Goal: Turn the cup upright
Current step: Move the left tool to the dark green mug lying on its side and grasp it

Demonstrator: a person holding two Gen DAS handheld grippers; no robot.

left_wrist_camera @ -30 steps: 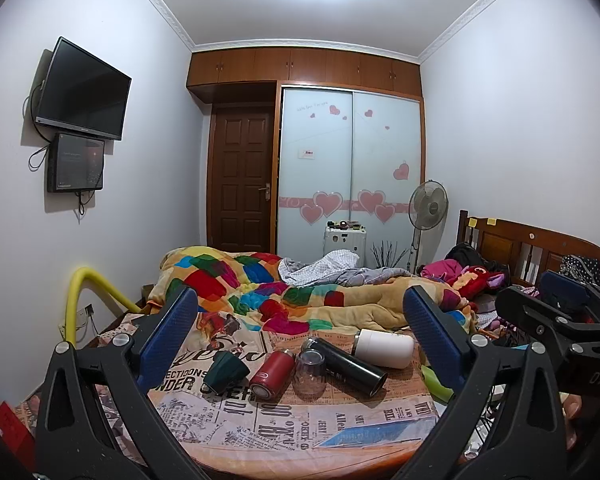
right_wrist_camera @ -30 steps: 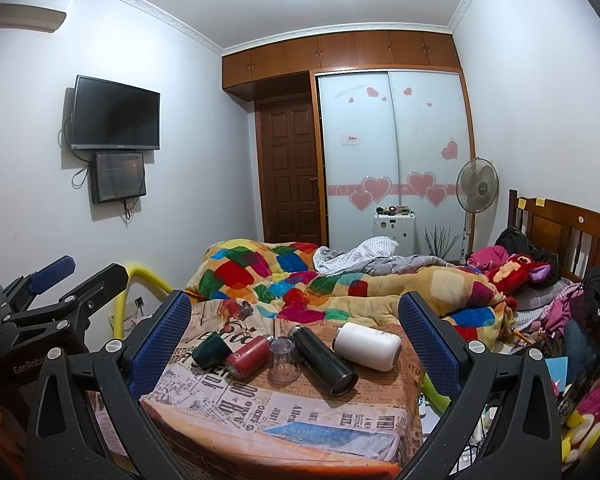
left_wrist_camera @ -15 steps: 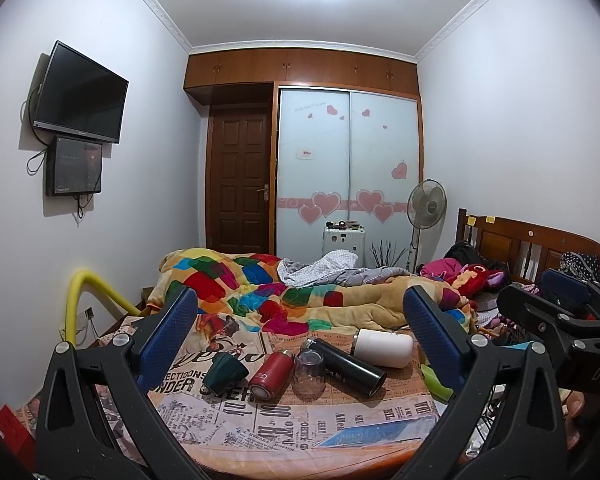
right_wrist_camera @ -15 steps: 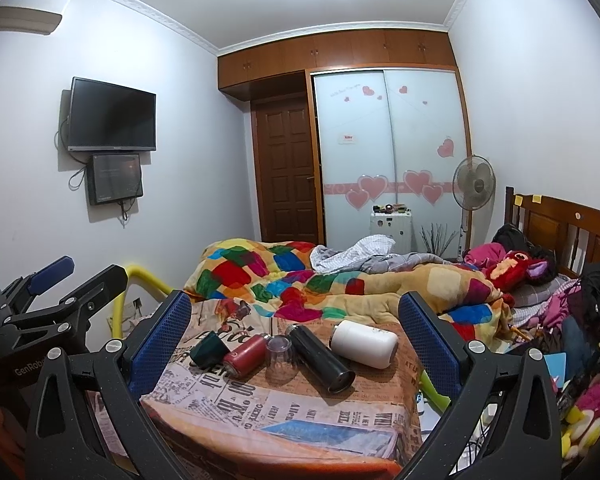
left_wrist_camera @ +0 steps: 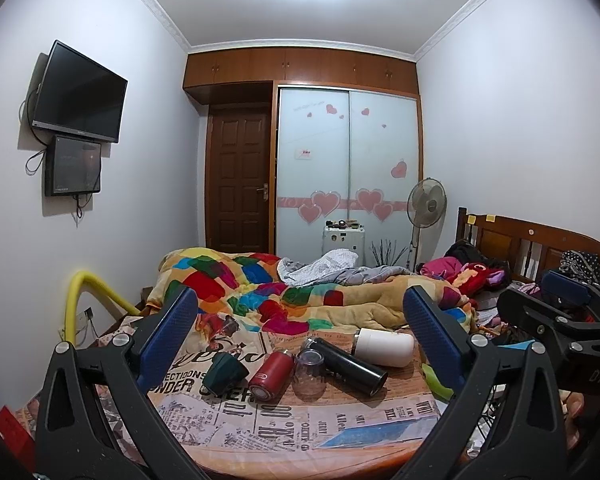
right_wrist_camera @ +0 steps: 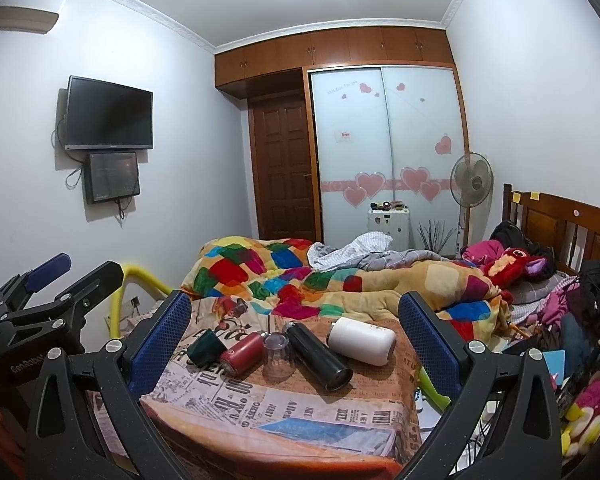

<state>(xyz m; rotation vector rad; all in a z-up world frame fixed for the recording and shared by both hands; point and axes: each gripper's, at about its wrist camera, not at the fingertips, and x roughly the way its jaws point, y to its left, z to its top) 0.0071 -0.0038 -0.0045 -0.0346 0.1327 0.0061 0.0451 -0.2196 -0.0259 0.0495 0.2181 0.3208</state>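
Several vessels lie in a row on the newspaper-print cloth (left_wrist_camera: pixel 284 420): a dark green cup (left_wrist_camera: pixel 225 378) on its side, a red bottle (left_wrist_camera: pixel 270 376) on its side, a clear glass (left_wrist_camera: pixel 310 372) standing mouth-down, a black flask (left_wrist_camera: pixel 346 364) and a white flask (left_wrist_camera: pixel 384 346) on their sides. The right wrist view shows the same row: green cup (right_wrist_camera: pixel 206 347), red bottle (right_wrist_camera: pixel 244 354), clear glass (right_wrist_camera: pixel 278 358), black flask (right_wrist_camera: pixel 318 356), white flask (right_wrist_camera: pixel 362 340). My left gripper (left_wrist_camera: pixel 300 340) is open and empty, well short of them. My right gripper (right_wrist_camera: pixel 296 336) is open and empty too.
A colourful quilt (left_wrist_camera: pixel 260 288) is heaped behind the cloth. A yellow rail (left_wrist_camera: pixel 84 300) curves at the left. Clothes and toys (right_wrist_camera: pixel 540 280) pile up by the wooden headboard (left_wrist_camera: pixel 540 244) at the right. A fan (left_wrist_camera: pixel 426 204) stands by the wardrobe.
Both views have drifted slightly; the objects sit a little lower and closer in frame. Nothing on the cloth has moved. Both grippers stay open.
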